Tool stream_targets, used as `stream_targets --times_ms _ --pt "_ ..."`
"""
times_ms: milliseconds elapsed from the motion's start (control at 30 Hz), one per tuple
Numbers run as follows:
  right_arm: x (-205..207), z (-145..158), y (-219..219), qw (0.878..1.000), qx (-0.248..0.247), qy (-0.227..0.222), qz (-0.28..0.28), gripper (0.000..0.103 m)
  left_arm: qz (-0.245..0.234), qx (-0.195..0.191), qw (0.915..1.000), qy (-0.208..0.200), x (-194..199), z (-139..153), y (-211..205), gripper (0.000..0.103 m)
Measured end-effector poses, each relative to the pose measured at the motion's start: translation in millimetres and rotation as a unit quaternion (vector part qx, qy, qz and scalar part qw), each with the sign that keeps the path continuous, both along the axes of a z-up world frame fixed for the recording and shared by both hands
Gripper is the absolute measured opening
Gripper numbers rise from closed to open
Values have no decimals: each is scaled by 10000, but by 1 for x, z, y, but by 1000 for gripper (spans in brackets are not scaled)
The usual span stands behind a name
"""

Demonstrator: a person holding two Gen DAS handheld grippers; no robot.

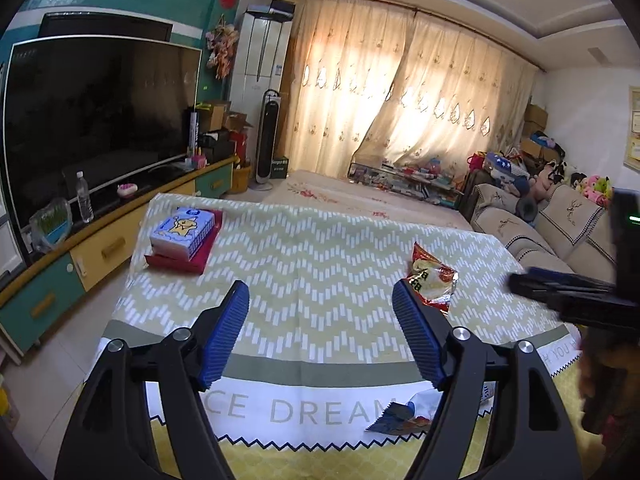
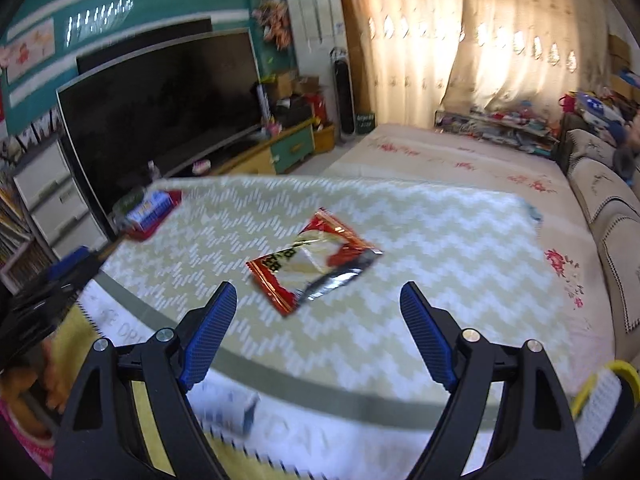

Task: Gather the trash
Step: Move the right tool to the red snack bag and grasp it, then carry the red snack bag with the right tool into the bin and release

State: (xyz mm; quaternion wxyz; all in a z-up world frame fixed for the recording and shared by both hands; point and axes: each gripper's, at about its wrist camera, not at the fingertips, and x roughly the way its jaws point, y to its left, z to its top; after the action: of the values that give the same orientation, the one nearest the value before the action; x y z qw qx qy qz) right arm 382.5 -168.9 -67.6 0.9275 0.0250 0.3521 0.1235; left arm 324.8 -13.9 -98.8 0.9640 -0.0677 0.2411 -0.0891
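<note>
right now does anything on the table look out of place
Yes. A torn-open red snack wrapper lies crumpled mid-tablecloth, and a blue torn wrapper sits at the near edge. The tissue pack on the red box looks tidy.

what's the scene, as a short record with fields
surface: table under a chevron cloth
trash: red wrapper lying flat mid-table; blue wrapper at the near edge
other: tissue pack on a red box, far left corner
left gripper: open, empty, above the cloth
right gripper: open, empty, facing the red wrapper
</note>
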Motion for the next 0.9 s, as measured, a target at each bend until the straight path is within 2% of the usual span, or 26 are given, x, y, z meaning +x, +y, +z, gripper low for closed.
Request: stream_targets --times_ms 267,400,467,667,700,767,833,867,900 --pt "52 -42 39 9981 -156 592 -29 79 -99 -13 9999 -19 -5 2 -6 74" --pt "66 -51 51 9969 -322 715 -78 80 -165 -25 9999 28 -4 0 -9 74" --pt "74 -54 57 9957 -407 830 -106 85 -167 35 9999 7 -6 1 -12 74" --pt "97 -63 69 9924 -592 1041 -297 88 -185 111 9998 12 -6 -1 -16 74" --pt "99 -64 71 9918 -674 1045 -308 85 -186 119 9998 18 -5 -2 -16 74" --pt "100 -64 75 9911 -854 971 -301 70 -186 139 9997 34 -5 -3 -17 74" --pt "98 -63 74 9912 -830 1000 -259 66 -191 151 9997 46 -5 -3 -17 74" --pt "95 -61 71 9913 -838 980 -247 58 -194 157 9997 45 -5 -3 -18 74" --pt "93 -61 69 9916 -844 948 -241 55 -203 173 9996 42 -5 -4 -18 74"
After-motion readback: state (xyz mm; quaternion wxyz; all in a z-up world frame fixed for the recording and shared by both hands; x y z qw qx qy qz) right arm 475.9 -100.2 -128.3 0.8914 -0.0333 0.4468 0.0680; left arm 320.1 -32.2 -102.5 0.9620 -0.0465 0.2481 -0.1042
